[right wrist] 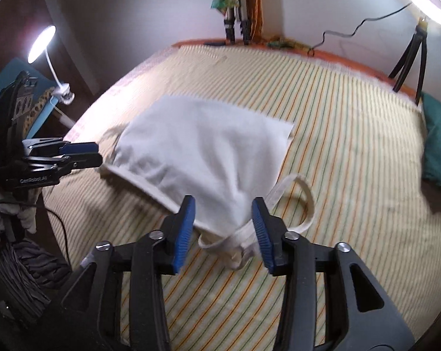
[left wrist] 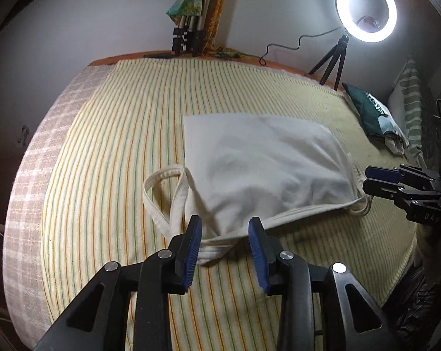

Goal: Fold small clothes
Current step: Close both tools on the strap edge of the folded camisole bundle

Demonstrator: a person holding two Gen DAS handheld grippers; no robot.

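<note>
White cotton, one small sleeveless top (left wrist: 264,163) at frame centre on one striped bedsheet (left wrist: 103,175), two grippers, left gripper (left wrist: 224,234) and right gripper (right wrist: 223,215) both spread, strap hems between pads, unpinched.

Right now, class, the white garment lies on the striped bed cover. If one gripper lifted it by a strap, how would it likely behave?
The white garment would probably sag and drape: its cloth already lies rumpled in soft folds. It looks thin, so likely light. The strap curls in a loose loop, so it may stretch or twist before the body follows.
</note>
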